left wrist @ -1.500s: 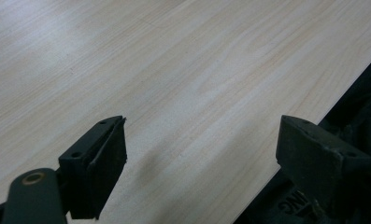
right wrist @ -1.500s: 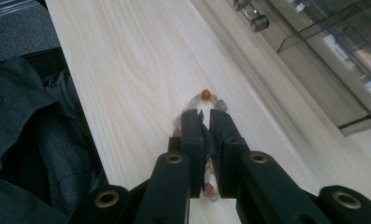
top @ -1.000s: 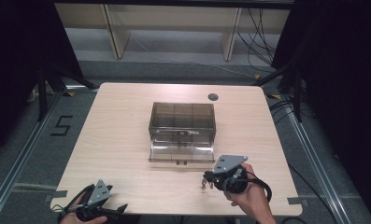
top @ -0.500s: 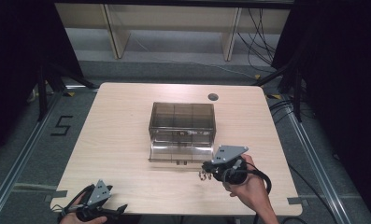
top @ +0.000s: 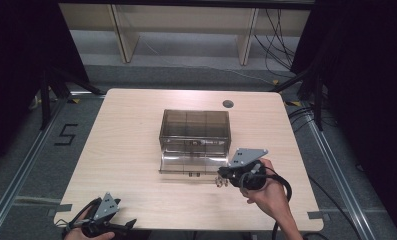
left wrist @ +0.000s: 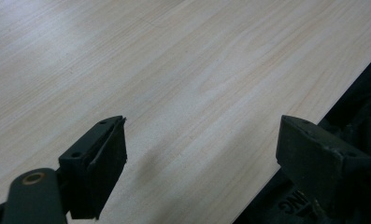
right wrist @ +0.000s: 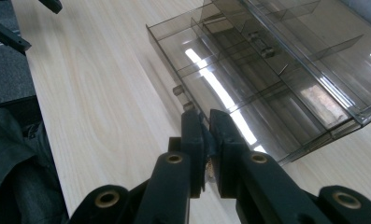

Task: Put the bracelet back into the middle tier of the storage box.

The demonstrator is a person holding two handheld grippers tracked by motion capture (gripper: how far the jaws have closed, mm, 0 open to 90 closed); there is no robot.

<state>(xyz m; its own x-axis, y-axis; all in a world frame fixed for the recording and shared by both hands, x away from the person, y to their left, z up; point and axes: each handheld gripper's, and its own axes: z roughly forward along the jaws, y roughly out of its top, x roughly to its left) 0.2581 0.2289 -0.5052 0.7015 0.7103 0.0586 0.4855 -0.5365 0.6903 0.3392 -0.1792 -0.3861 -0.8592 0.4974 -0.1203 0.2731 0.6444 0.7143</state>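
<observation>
A smoky clear drawer cabinet stands in the middle of the table. Its lowest drawer is pulled out toward me, with dividers inside and two small knobs on its front. My right gripper hovers just off the drawer's front right corner. In the right gripper view the jaws are pressed together on something small and pale, right beside the drawer. My left gripper rests at the table's front left edge. Its jaws stand wide open over bare wood.
The light wooden table has a round cable hole at its back right. A "5" mark lies on the floor to the left. Shelving legs and cables stand behind the table.
My right gripper has moved away from the front edge, up to the open drawer's front right corner. The left gripper has stayed put.
</observation>
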